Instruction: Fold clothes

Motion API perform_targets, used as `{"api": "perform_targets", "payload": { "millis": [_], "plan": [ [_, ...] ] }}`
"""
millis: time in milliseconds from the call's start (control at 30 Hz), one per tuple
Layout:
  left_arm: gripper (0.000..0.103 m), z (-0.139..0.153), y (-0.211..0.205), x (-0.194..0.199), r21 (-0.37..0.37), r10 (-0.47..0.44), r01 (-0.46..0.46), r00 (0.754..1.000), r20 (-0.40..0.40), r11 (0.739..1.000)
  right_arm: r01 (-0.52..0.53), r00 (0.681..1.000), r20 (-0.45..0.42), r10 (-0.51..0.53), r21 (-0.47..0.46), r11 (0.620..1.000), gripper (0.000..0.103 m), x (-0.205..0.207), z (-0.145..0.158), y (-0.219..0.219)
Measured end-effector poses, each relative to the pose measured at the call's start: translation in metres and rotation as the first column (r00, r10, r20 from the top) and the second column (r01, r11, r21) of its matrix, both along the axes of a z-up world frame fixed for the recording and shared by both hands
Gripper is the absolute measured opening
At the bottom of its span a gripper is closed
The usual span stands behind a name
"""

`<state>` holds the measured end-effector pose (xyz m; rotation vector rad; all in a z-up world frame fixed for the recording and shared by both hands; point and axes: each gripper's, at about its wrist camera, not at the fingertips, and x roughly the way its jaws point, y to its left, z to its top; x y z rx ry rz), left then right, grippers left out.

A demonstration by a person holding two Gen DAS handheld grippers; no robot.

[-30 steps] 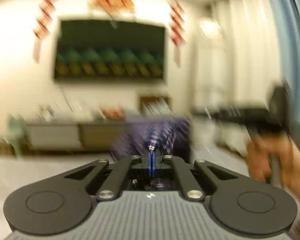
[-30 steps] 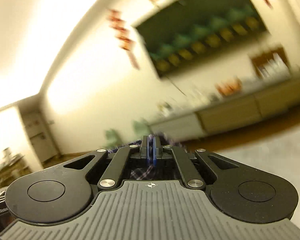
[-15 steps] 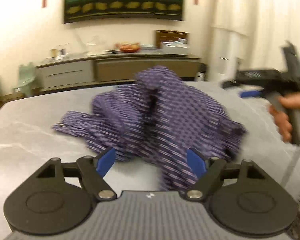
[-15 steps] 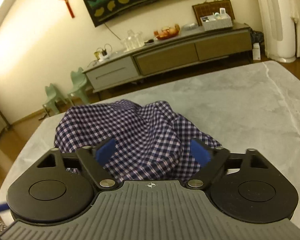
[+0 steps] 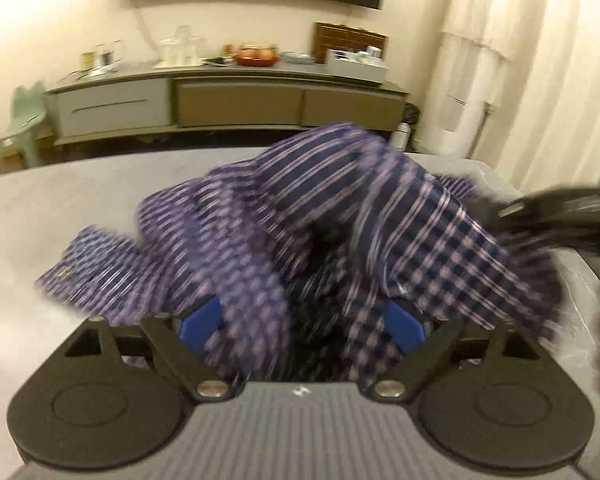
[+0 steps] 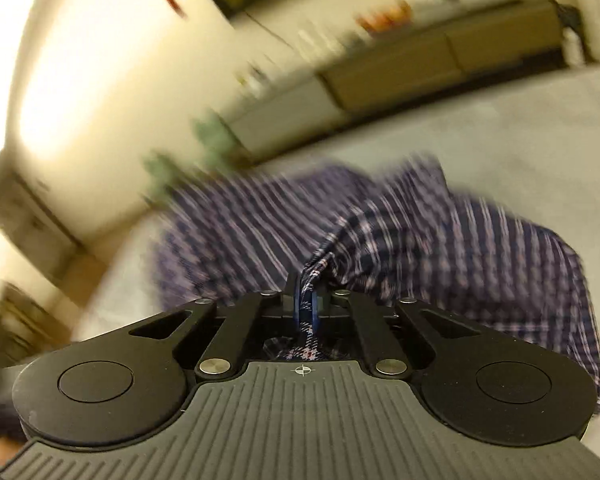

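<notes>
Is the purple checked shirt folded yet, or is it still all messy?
Still messy. Nothing looks folded: the checked shirt sits in a crumpled heap on the grey table. In hand: the right gripper is shut on a bit of the cloth, and the left gripper is open with cloth between its blue pads. Left to do: spread the shirt flat, then make every fold.

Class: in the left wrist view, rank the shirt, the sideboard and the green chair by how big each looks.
1. Shirt, though nearness to the camera inflates it.
2. Sideboard.
3. Green chair, partly cut off at the edge.
</notes>
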<state>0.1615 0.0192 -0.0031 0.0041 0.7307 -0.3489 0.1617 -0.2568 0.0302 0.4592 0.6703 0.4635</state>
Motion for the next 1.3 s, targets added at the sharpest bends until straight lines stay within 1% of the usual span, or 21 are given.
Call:
{"api": "perform_targets", "payload": {
  "millis": [33,100,133,167,333,500,600,700,733,767,833,867,933,967,1033,1100,1133,1167,1200,1267,1300],
  "plan": [
    [0.09,-0.006,-0.003,0.008,-0.01,-0.032,0.032,0.999,0.002,0.999,-0.048,0.998,0.05,0.045,0.055,0.997,0.004,-0.01,0.012,-0.005],
    [0.049,-0.022,-0.006,0.019,-0.04,-0.102,0.101,0.995,-0.009,0.994,-0.149,0.982,0.135,0.134,0.106,0.983,0.003,-0.029,0.029,-0.014],
    [0.001,-0.03,-0.005,0.023,-0.051,-0.134,0.132,0.99,-0.052,0.99,-0.179,0.974,0.161,0.161,0.102,0.979,0.002,-0.037,0.03,-0.023],
    [0.001,-0.032,0.0,0.023,-0.068,-0.15,0.145,0.986,-0.074,0.987,-0.208,0.964,0.188,0.187,0.098,0.973,0.002,-0.044,0.032,-0.032],
    [0.0,0.012,0.012,-0.008,-0.126,-0.33,0.335,0.942,0.06,0.934,-0.179,0.973,0.124,0.192,-0.106,0.978,0.002,-0.022,0.012,-0.072],
    [0.0,0.003,-0.024,-0.037,-0.164,-0.522,0.511,0.853,-0.024,0.844,-0.043,0.997,0.06,0.045,-0.037,0.998,0.002,-0.007,-0.004,-0.123],
    [0.006,0.003,-0.025,-0.049,-0.082,-0.496,0.495,0.868,0.005,0.865,0.091,0.995,-0.026,-0.095,-0.125,0.988,0.002,-0.004,-0.016,-0.147],
    [0.025,0.021,0.0,-0.045,0.003,-0.274,0.275,0.959,0.068,0.962,0.225,0.963,-0.064,-0.263,-0.348,0.91,0.002,-0.006,-0.02,-0.152],
    [0.047,0.024,0.009,-0.042,0.045,-0.161,0.157,0.982,0.095,0.987,0.272,0.949,-0.031,-0.315,-0.43,0.861,0.004,-0.008,-0.013,-0.148],
    [0.067,0.026,0.019,-0.039,0.081,-0.05,0.04,0.991,0.125,0.996,0.318,0.937,0.011,-0.35,-0.448,0.836,0.016,-0.015,-0.004,-0.143],
    [0.085,0.019,0.032,-0.03,0.065,0.058,-0.065,0.993,0.103,0.996,0.399,0.917,0.147,-0.371,-0.373,0.838,0.033,-0.044,0.019,-0.132],
    [0.086,0.014,0.037,-0.026,0.047,0.086,-0.089,0.994,0.069,0.995,0.434,0.899,0.213,-0.382,-0.33,0.838,0.06,-0.059,0.031,-0.127],
    [0.086,-0.005,0.033,-0.016,-0.014,0.058,-0.059,0.997,-0.041,0.998,0.365,0.917,0.264,-0.298,-0.255,0.896,0.096,-0.072,0.033,-0.106],
    [0.087,-0.013,0.029,-0.016,-0.048,0.053,-0.056,0.997,-0.048,0.997,0.325,0.922,0.292,-0.256,-0.219,0.92,0.097,-0.079,0.034,-0.096],
    [0.085,-0.03,0.016,-0.011,-0.033,0.028,-0.03,0.998,-0.054,0.999,0.27,0.947,0.255,-0.194,-0.313,0.91,0.097,-0.069,0.014,-0.071],
    [0.023,-0.054,0.007,-0.006,0.037,0.013,-0.009,0.994,-0.11,0.999,0.211,0.968,0.211,-0.134,-0.404,0.89,0.094,-0.058,-0.005,-0.045],
    [0.005,-0.057,0.012,-0.005,0.056,0.034,-0.026,0.99,-0.138,0.998,0.18,0.977,0.187,-0.105,-0.447,0.876,0.082,-0.052,-0.015,-0.033],
    [0.003,-0.059,0.018,-0.005,0.073,0.057,-0.046,0.986,-0.159,0.996,0.148,0.984,0.161,-0.077,-0.488,0.86,0.041,-0.047,-0.025,-0.02],
    [0.003,-0.043,0.033,-0.012,0.064,0.091,-0.084,0.989,-0.113,0.994,0.114,0.99,0.134,-0.05,-0.528,0.841,0.011,-0.042,-0.035,-0.007],
    [0.003,-0.004,0.073,-0.03,-0.009,0.156,-0.156,0.987,-0.025,0.988,0.046,0.997,0.076,0.0,-0.602,0.797,0.003,-0.031,-0.054,0.018],
    [0.003,0.018,0.098,-0.04,-0.066,0.19,-0.189,0.982,0.016,0.98,0.025,0.994,0.103,0.037,-0.542,0.84,0.003,-0.042,-0.038,0.019]
  ]
}}
